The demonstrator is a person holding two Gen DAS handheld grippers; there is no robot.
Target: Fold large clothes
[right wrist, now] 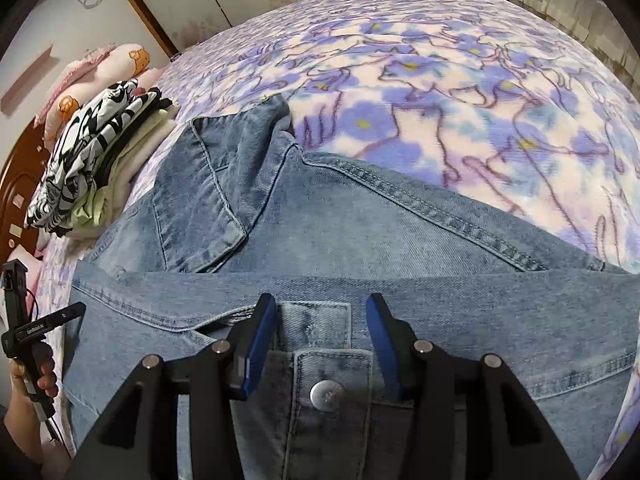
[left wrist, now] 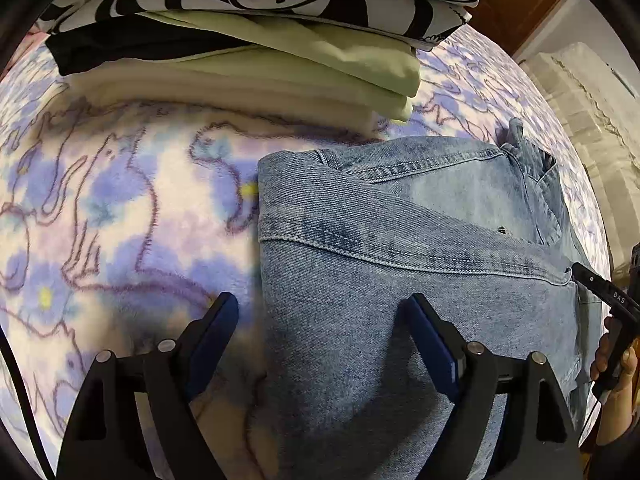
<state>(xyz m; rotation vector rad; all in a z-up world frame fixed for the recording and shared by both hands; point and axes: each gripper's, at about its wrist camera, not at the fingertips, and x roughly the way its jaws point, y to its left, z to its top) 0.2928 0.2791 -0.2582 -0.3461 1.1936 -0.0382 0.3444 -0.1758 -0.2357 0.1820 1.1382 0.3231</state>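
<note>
Home bedroom; floral fleece blanket point(right wrist: 460, 92), pillows point(right wrist: 100, 68), wooden headboard point(right wrist: 16, 184)

Both tools point steeply down. The left tool point(left wrist: 320, 312) has its jaws spread wide, nothing pinched between them. The right tool point(right wrist: 320, 312) stands about half open (pads clear of the cloth). A hand point(right wrist: 38, 372) grips the left tool's handle.
</note>
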